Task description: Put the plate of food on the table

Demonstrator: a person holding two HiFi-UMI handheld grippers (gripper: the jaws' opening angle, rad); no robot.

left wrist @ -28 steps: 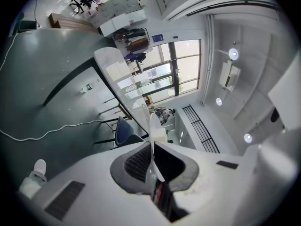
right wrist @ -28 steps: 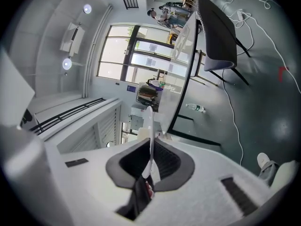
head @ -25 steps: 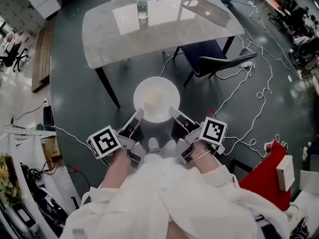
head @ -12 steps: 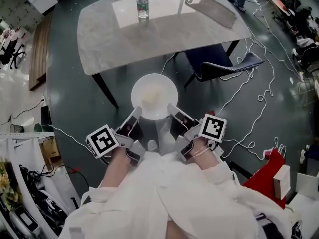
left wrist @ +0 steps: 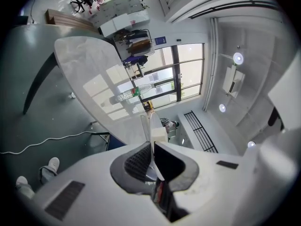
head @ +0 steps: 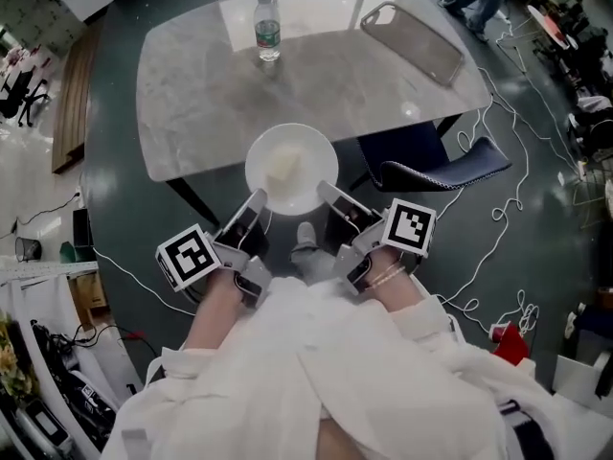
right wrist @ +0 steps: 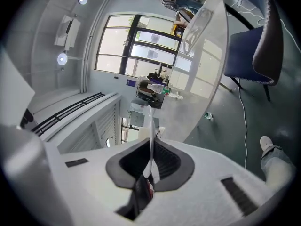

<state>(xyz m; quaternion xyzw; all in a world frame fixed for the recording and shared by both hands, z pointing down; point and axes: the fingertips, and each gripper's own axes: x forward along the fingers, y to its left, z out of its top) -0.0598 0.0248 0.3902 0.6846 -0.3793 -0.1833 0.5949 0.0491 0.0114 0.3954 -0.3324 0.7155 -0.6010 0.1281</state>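
Note:
A white round plate (head: 290, 168) with a pale lump of food (head: 282, 166) hangs in the air over the near edge of the grey marble table (head: 192, 94). My left gripper (head: 260, 202) is shut on the plate's near-left rim, my right gripper (head: 324, 193) on its near-right rim. In the left gripper view the plate (left wrist: 147, 126) shows edge-on, pinched between the jaws of the left gripper (left wrist: 151, 147). The right gripper view shows the plate (right wrist: 151, 126) edge-on in the jaws of the right gripper (right wrist: 151, 149).
A water bottle (head: 267, 28) stands at the table's far side and a clear tray (head: 414, 41) lies at its far right. A dark blue chair (head: 436, 164) sits right of the table. White cables (head: 508, 113) trail over the floor. A person's shoe (head: 306, 241) shows below the plate.
Both grippers have carried the plate forward: it hung over the floor short of the table, and now it overlaps the table's near edge. The grip on it has not changed.

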